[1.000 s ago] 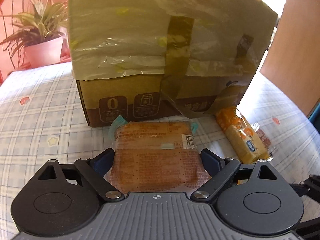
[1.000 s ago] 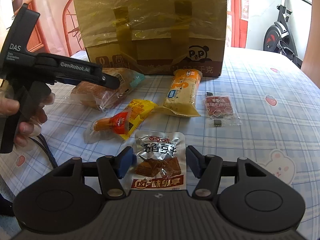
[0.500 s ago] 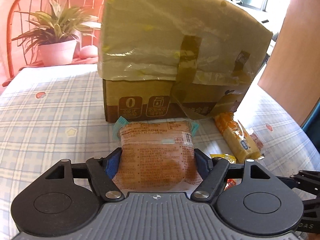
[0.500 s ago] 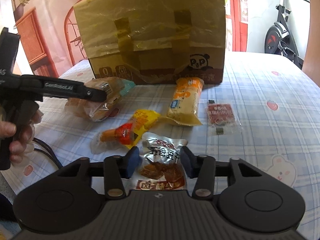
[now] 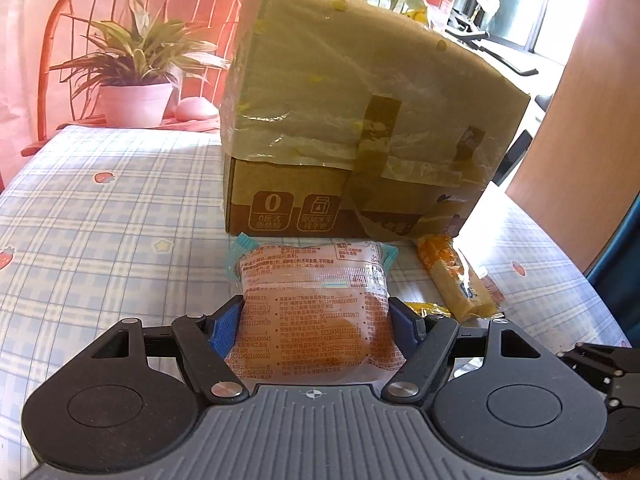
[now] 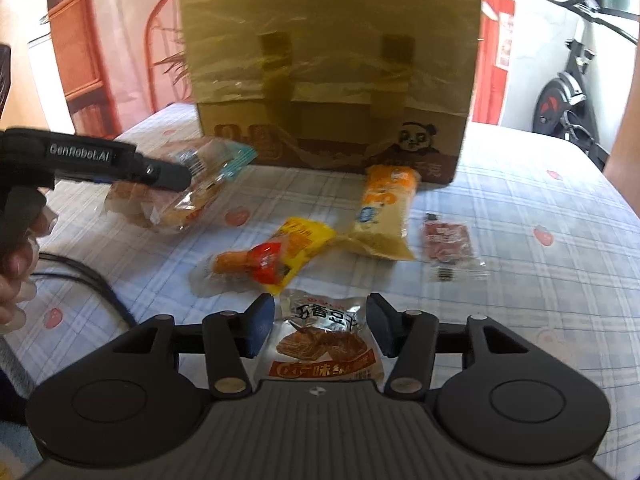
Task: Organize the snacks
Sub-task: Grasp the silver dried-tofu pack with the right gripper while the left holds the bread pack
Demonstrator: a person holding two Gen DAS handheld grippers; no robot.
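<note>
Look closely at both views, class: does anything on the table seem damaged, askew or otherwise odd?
The cardboard box looks patched: wrinkled plastic sheeting is taped over its upper half with dark tape strips. The loose snacks, such as the yellow packet and orange bar, lie at mixed angles. Nothing is spilled.

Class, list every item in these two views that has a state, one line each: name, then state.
Left hand-held gripper: shut on bread packet.
Bread packet: sealed, gripped at both sides.
Right hand-held gripper: open, straddling tofu packet.
Tofu packet: sealed, between the fingers, not squeezed.
Cardboard box: top covered with taped plastic.
Sausage packet: lying flat.
Orange cake bar: lying flat.
</note>
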